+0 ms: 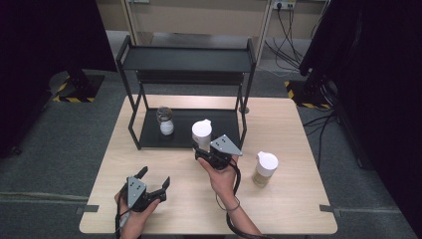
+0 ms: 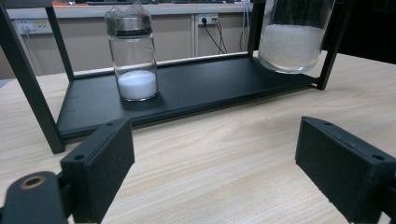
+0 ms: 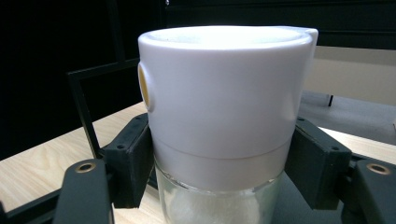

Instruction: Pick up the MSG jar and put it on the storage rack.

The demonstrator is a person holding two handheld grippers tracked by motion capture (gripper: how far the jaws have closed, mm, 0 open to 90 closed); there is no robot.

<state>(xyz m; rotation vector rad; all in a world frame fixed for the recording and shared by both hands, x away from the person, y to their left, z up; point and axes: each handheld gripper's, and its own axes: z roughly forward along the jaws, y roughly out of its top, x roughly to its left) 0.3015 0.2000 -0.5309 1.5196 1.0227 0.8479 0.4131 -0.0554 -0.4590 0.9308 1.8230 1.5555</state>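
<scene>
Right tool clamps a white-lidded glass jar at the front edge of the black rack's lower shelf. Left tool sits with its jaws wide above the worktop, holding nothing.

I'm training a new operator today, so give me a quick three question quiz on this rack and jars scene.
1. True or false: the right gripper is shut on the white-lidded jar.
2. Which stands on the rack's lower shelf? A: the small dark-capped jar B: the tan-filled jar C: a mug
3. Fill in: the left gripper is ____, holding nothing.

Key: 1 true; 2 A; 3 open.
</scene>
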